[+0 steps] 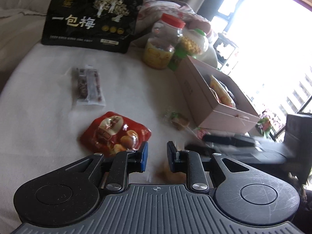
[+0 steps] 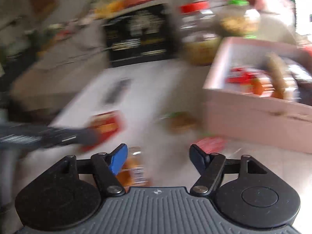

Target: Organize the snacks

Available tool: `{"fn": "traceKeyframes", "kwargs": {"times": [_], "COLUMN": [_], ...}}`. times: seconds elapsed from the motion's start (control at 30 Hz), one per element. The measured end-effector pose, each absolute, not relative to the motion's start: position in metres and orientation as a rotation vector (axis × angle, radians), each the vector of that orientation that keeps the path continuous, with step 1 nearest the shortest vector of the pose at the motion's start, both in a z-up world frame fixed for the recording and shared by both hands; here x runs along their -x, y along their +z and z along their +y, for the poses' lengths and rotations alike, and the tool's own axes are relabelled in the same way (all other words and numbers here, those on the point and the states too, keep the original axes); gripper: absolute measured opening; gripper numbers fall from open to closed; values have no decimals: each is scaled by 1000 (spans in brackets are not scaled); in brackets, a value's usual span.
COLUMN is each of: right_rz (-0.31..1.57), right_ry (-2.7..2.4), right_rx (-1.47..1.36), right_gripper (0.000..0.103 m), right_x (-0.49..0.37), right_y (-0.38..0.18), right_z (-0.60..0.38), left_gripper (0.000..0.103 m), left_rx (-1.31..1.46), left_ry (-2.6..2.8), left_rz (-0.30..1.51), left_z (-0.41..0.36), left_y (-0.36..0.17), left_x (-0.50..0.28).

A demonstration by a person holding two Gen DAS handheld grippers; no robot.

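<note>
My left claw [image 1: 157, 159] hangs spread over the white bench [image 1: 48, 117], nothing between its pads — a red snack packet [image 1: 115, 133] lies just beside its left finger. My right claw [image 2: 158, 159] is spread wider, an orange-brown packet [image 2: 132, 168] blurred beneath it. Farther out sit a clear-wrapped bar [image 1: 88, 86], a small wrapped snack [image 1: 178, 120] beside the pink cardboard box [image 1: 202, 97] holding snacks, a red-lidded jar [image 1: 162, 42] and a black bag [image 1: 88, 17].

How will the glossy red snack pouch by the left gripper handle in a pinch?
The glossy red snack pouch looks puffy and crinkled, so probably floppy and light. Its shiny film may slip between the left gripper pads; lumpy contents could shift.
</note>
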State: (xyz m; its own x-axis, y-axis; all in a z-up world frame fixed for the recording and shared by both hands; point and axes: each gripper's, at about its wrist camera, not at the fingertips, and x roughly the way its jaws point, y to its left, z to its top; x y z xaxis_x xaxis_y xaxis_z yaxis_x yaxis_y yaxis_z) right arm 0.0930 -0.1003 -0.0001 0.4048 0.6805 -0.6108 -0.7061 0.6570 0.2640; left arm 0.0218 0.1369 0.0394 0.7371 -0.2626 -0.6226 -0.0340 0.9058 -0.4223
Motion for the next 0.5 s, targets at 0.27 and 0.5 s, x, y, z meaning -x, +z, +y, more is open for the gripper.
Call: {"fn": "traceKeyframes", "kwargs": {"times": [0.27,0.5], "right_rz": [664,701], "right_ry": [632,686], "right_rx": [134,74], "right_gripper": [67,70], "right_x": [-108,-103], "right_y": [-2,-13], "right_z": [-86,-94], "left_gripper": [25,25], "left_rx": [441,471], "left_ry": [-139,-194], "left_rz": [734,734], "left_z": [137,136], "left_y": [34,42], "left_x": [-26,-56]}}
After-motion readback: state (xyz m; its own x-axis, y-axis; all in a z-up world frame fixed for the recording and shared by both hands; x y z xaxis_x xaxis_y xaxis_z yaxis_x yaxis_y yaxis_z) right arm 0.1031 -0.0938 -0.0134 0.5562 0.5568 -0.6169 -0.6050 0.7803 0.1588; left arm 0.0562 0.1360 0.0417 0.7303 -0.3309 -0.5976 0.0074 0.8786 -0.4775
